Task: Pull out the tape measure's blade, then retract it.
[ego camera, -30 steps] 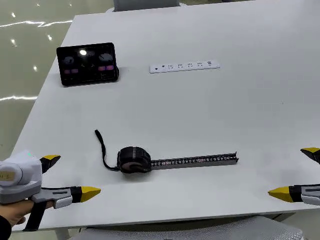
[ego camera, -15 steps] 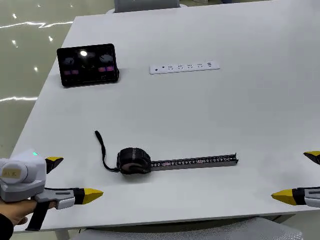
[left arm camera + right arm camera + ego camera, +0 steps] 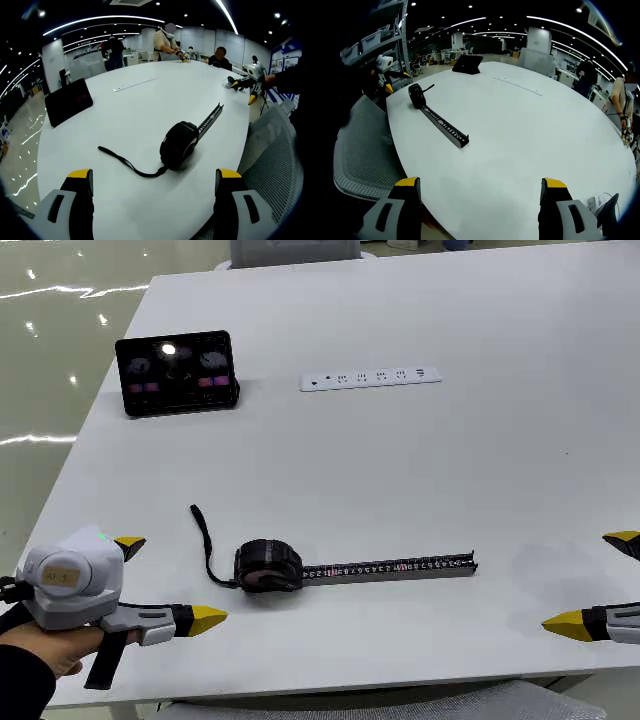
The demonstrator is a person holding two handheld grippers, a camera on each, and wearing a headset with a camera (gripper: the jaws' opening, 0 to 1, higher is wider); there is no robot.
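Two sets of tongs, left tongs (image 3: 170, 580) and right tongs (image 3: 590, 580), both spread wide open, gripping nothing, one held off each end of the tape measure (image 3: 268, 565). Tape measure lying on its side on the white counter (image 3: 400, 460). Blade (image 3: 390, 566) drawn out flat along the counter toward the right tongs, its hooked end well short of them. Black wrist strap (image 3: 203, 540) trailing from the tape measure's other side toward the left tongs, not touching them. Farther back, well apart from the tape measure: a dark tablet (image 3: 177, 372) propped upright and a white power strip (image 3: 370, 378) lying flat.
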